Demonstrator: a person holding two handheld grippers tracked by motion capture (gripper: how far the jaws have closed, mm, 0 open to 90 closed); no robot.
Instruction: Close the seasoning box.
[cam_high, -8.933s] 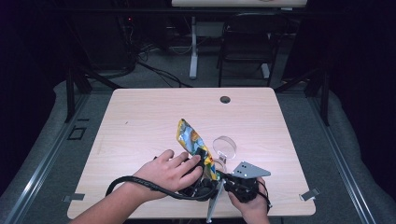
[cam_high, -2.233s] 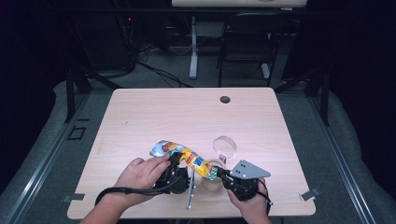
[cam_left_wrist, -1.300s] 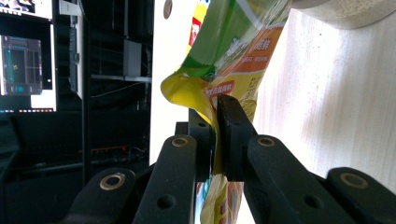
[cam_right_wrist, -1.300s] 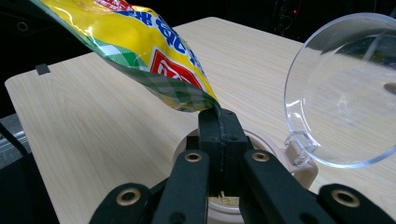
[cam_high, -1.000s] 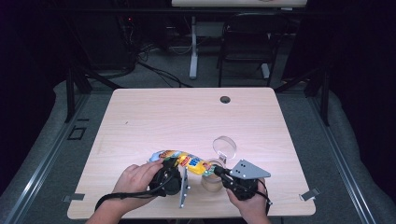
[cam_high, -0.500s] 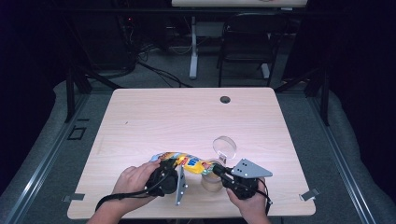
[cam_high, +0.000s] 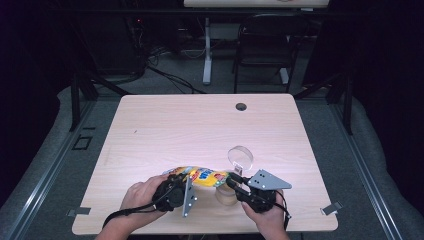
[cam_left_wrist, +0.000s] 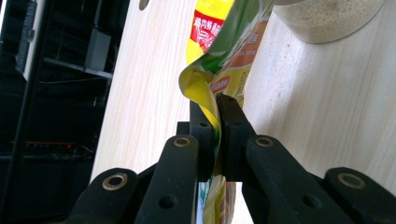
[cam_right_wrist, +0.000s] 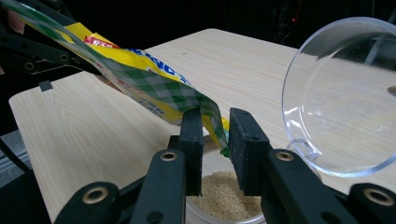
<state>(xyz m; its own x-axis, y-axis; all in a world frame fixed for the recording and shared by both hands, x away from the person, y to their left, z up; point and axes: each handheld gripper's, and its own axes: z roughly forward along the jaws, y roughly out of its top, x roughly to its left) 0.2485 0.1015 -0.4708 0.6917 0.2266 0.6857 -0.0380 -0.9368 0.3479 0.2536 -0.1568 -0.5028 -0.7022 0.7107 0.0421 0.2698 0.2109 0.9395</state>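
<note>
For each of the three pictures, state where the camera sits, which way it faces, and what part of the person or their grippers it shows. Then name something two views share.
High view: above the person's side, looking forward and down at the table; both hands, left gripper and right gripper show.
Left gripper view: rides the left gripper, looking along its black fingers shut on the yellow packet.
Right gripper view: rides the right gripper, looking over the jar of grains past its clear lid; its fingers flank the packet's end.
Shared: packet and jar appear in both gripper views.
</note>
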